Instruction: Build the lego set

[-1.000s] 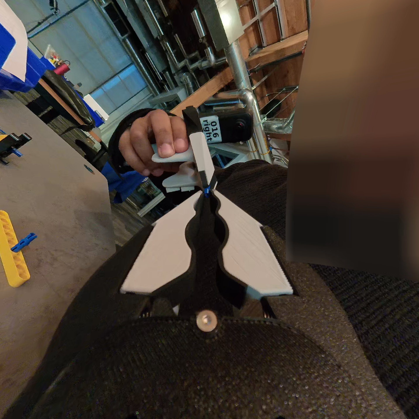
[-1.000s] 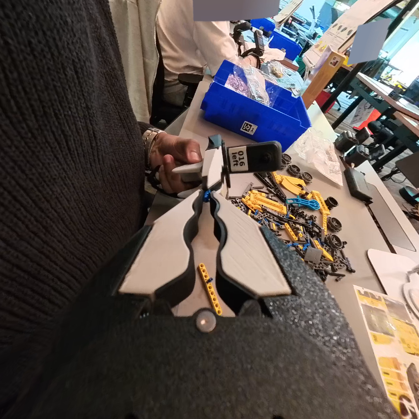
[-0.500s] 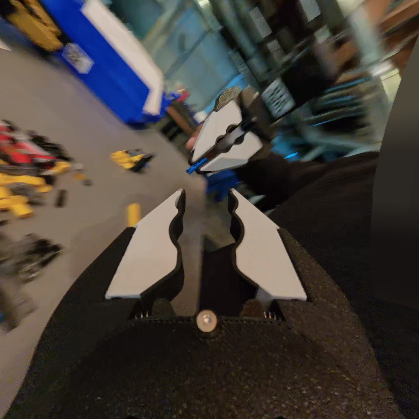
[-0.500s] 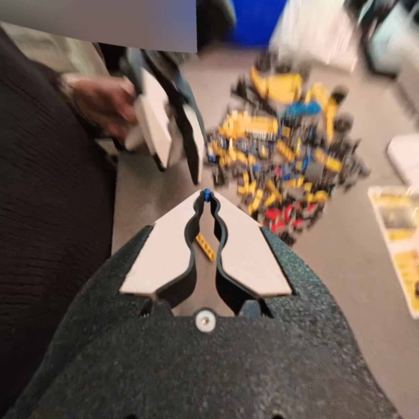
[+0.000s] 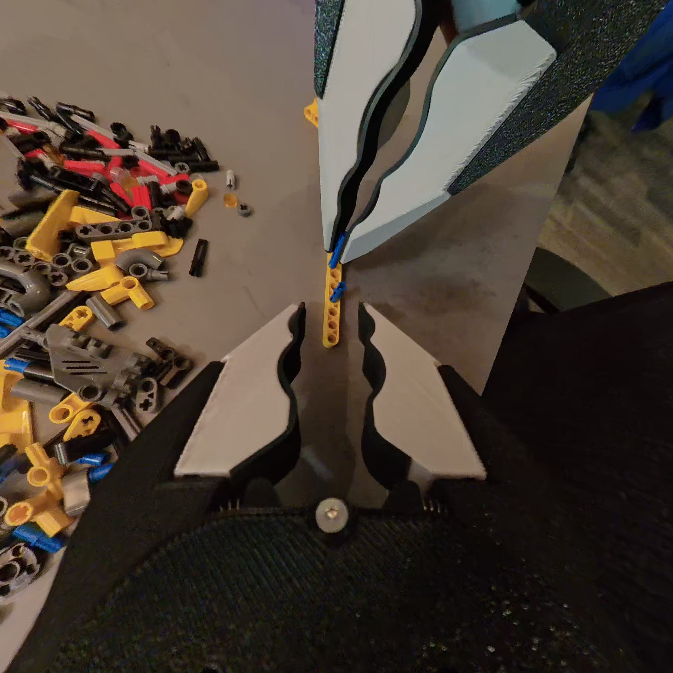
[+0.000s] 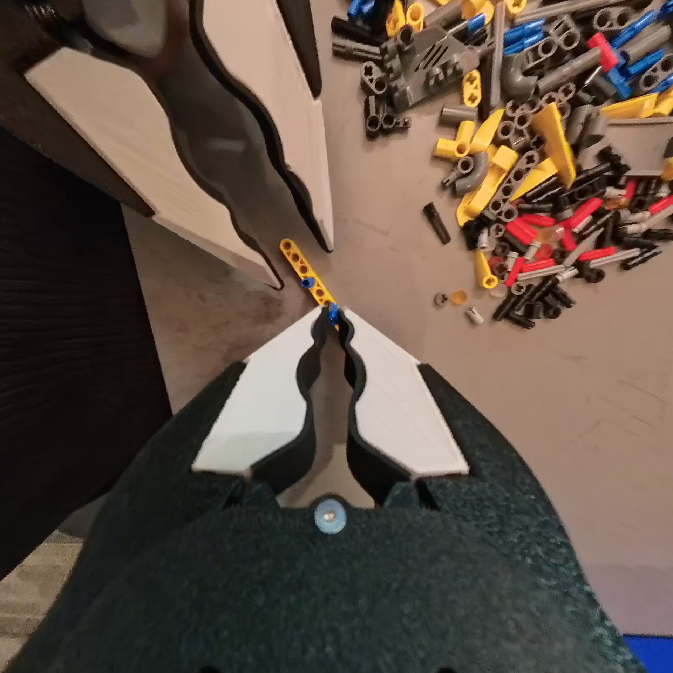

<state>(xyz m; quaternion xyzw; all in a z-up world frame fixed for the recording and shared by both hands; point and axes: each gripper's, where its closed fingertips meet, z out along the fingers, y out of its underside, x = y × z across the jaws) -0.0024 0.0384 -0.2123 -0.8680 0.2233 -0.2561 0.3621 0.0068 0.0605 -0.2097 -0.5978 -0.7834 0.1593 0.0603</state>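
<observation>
A yellow beam with holes [image 5: 332,320] lies flat on the grey table [image 5: 255,73]. One blue pin [image 5: 338,291] stands in a hole near its middle. My left gripper [image 5: 331,306] is open and empty, with its fingertips on either side of the beam's near end. My right gripper [image 5: 337,253] comes in from the top and is shut on a second blue pin [image 5: 340,243] at the beam's far end. In the right wrist view, my right gripper [image 6: 332,309] pinches that pin [image 6: 332,316] over the beam [image 6: 302,267]. The open left gripper [image 6: 303,267] straddles the beam's other end.
A heap of loose yellow, black, grey, red and blue building parts [image 5: 91,255] lies left of the beam, and it shows at the right in the right wrist view [image 6: 546,182]. The table edge [image 5: 510,346] and a dark knit sleeve [image 5: 582,418] are to the right. Both grippers' tips are close together, under 4 cm apart.
Both grippers swung down from mid-air to the table. The left gripper opened and let go of the blue pin. The right gripper kept it and now holds it at the yellow beam.
</observation>
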